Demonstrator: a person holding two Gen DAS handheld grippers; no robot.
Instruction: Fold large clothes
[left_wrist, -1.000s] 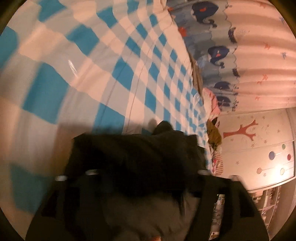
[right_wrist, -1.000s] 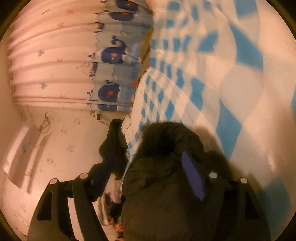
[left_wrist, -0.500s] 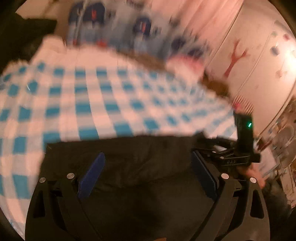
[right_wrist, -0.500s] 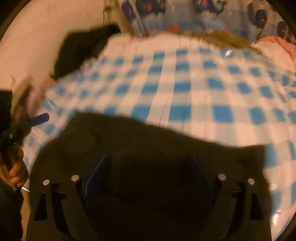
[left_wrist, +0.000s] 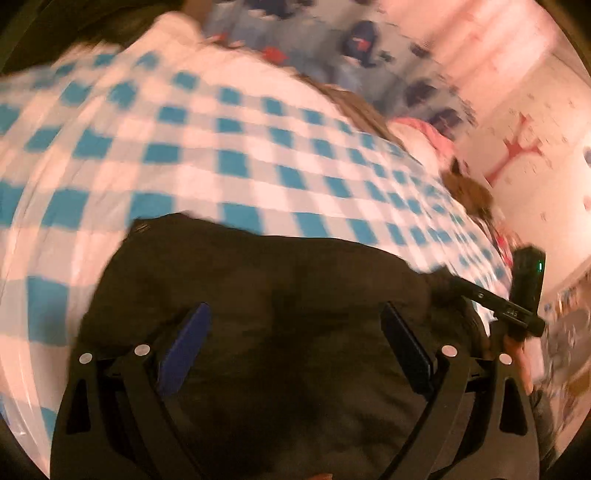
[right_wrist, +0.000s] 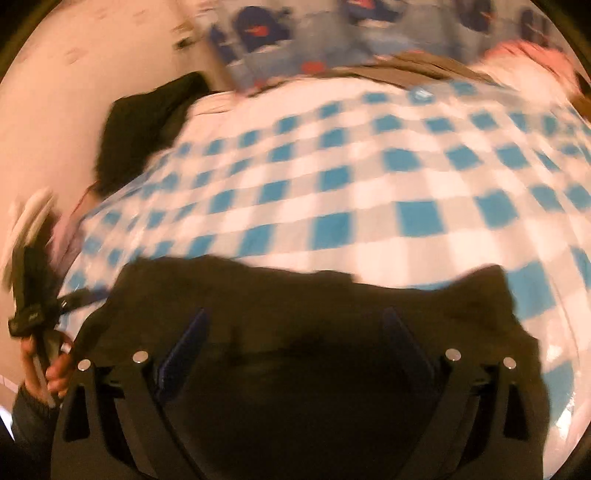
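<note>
While both views were blurred, the black garment (left_wrist: 280, 295) lay on the checked bedspread (left_wrist: 221, 147) at 6 o'clock, its far edge running roughly 9 to 3. The left gripper (left_wrist: 295, 350) stood wide open over it, gripping nothing; the right gripper (right_wrist: 295, 350) likewise spread wide, empty. Bare bedspread stretched toward 12, up to the whale curtain (right_wrist: 332, 29). Another dark cloth (right_wrist: 147, 122) sat at 10.
</note>
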